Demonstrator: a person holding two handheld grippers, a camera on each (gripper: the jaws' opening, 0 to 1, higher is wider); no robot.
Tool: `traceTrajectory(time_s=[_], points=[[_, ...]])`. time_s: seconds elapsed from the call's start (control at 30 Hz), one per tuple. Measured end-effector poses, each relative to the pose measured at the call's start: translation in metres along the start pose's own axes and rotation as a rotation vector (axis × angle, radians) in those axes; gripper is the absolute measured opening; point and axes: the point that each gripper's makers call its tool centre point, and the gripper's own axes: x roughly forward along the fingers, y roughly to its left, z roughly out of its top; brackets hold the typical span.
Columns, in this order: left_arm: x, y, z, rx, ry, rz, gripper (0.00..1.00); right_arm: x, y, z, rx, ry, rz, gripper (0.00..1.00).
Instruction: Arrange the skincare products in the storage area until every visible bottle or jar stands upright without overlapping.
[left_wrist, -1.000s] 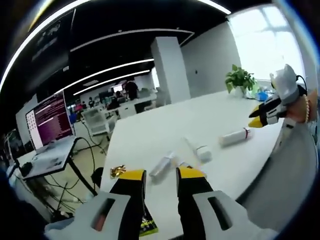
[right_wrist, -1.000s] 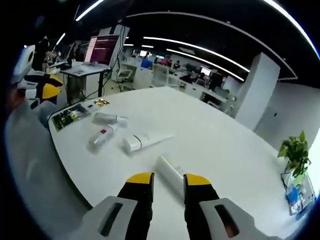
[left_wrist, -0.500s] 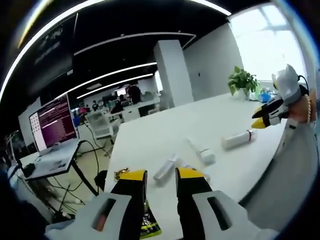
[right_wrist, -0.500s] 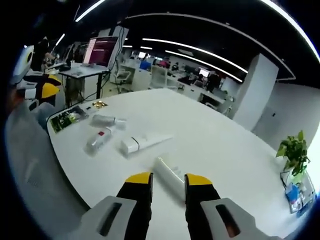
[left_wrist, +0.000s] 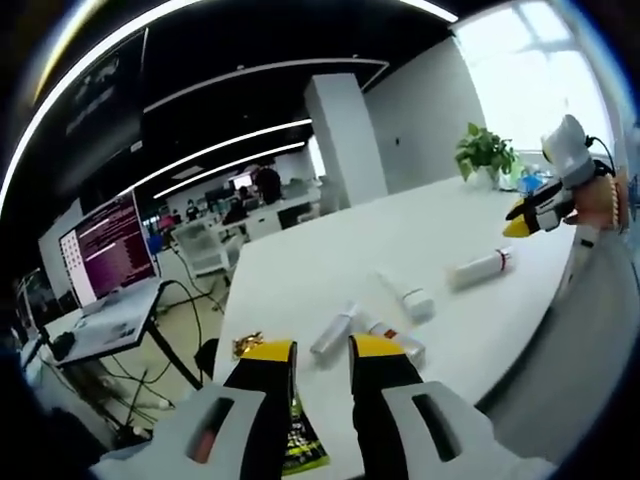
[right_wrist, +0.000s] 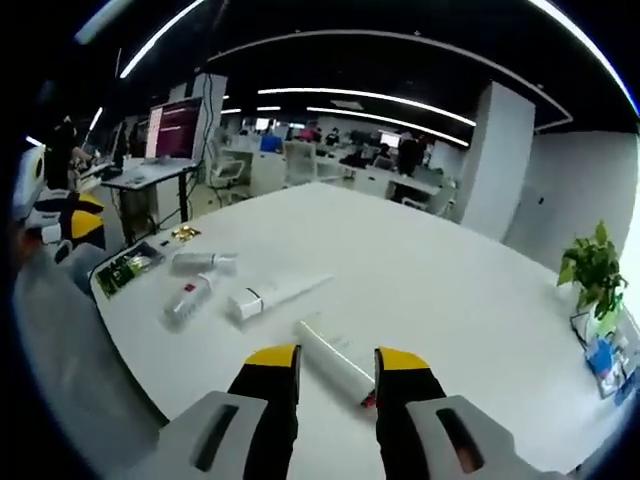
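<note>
Several skincare products lie on their sides on the white table (right_wrist: 420, 260). In the right gripper view a white bottle with a red band (right_wrist: 335, 365) lies just ahead of my right gripper (right_wrist: 337, 360), whose jaws stand open and apart from it. Further left lie a white tube (right_wrist: 270, 295), a red-labelled bottle (right_wrist: 185, 300) and a small white bottle (right_wrist: 203, 261). In the left gripper view my left gripper (left_wrist: 320, 350) is open above the table's near edge, close to the small white bottle (left_wrist: 335, 333) and the red-labelled bottle (left_wrist: 395, 340). Beyond them are the tube (left_wrist: 405, 297) and the banded bottle (left_wrist: 480, 268).
A green packet (right_wrist: 125, 265) and a small gold item (right_wrist: 183, 232) sit near the table's corner. A potted plant (right_wrist: 598, 275) stands at the far end. Desks, chairs and a lit monitor (left_wrist: 100, 250) fill the room behind. The right gripper (left_wrist: 545, 210) shows at the left gripper view's right side.
Both views have shifted slightly as the hands moved; the right gripper has drawn back a little from the banded bottle. The products lie where they were. Both grippers stay open.
</note>
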Motion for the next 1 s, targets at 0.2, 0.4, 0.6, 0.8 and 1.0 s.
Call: traceTrajectory(time_s=[0.2, 0.4, 0.6, 0.8, 1.0], points=[[0.001, 0.001, -0.003, 0.013, 0.016, 0.006, 0.18, 0.012, -0.019, -0.002, -0.023, -0.007, 0.021, 0.25], [0.002, 0.001, -0.004, 0.020, 0.024, 0.008, 0.18, 0.028, -0.018, -0.019, -0.096, 0.064, 0.146, 0.26], [0.002, 0.002, -0.005, 0.007, 0.027, 0.006, 0.18, 0.046, -0.012, -0.039, -0.130, 0.164, 0.295, 0.23], [0.003, -0.001, -0.006, 0.018, 0.036, -0.002, 0.18, 0.061, -0.011, -0.060, -0.379, 0.235, 0.356, 0.29], [0.002, -0.003, -0.007, 0.030, 0.046, -0.005, 0.18, 0.075, -0.006, -0.076, -0.438, 0.305, 0.466, 0.32]])
